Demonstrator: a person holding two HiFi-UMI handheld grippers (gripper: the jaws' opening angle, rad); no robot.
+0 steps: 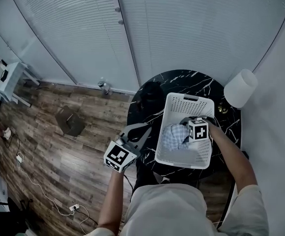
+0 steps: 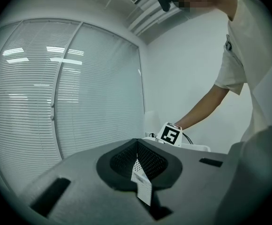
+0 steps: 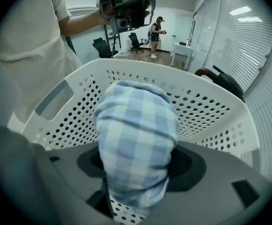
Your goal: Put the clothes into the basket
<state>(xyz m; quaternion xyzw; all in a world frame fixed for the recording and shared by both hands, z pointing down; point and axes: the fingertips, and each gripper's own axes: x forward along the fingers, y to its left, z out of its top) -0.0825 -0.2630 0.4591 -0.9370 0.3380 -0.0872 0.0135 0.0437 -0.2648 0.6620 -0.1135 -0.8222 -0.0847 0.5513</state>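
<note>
One checked cloth (image 3: 136, 135) clamped in right gripper (image 1: 187, 131) inside basket (image 1: 182, 100), ready for release; left gripper (image 2: 137, 159) together (idle) beside basket.

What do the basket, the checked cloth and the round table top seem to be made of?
Basket: white plastic, matt, judging by moulded holes. Checked cloth: soft woven fabric, perhaps cotton; it folds. Table top: black marble or imitation, white veins.

Right gripper (image 1: 192, 133) in white basket (image 1: 189, 98), against checked cloth (image 1: 173, 137).
</note>
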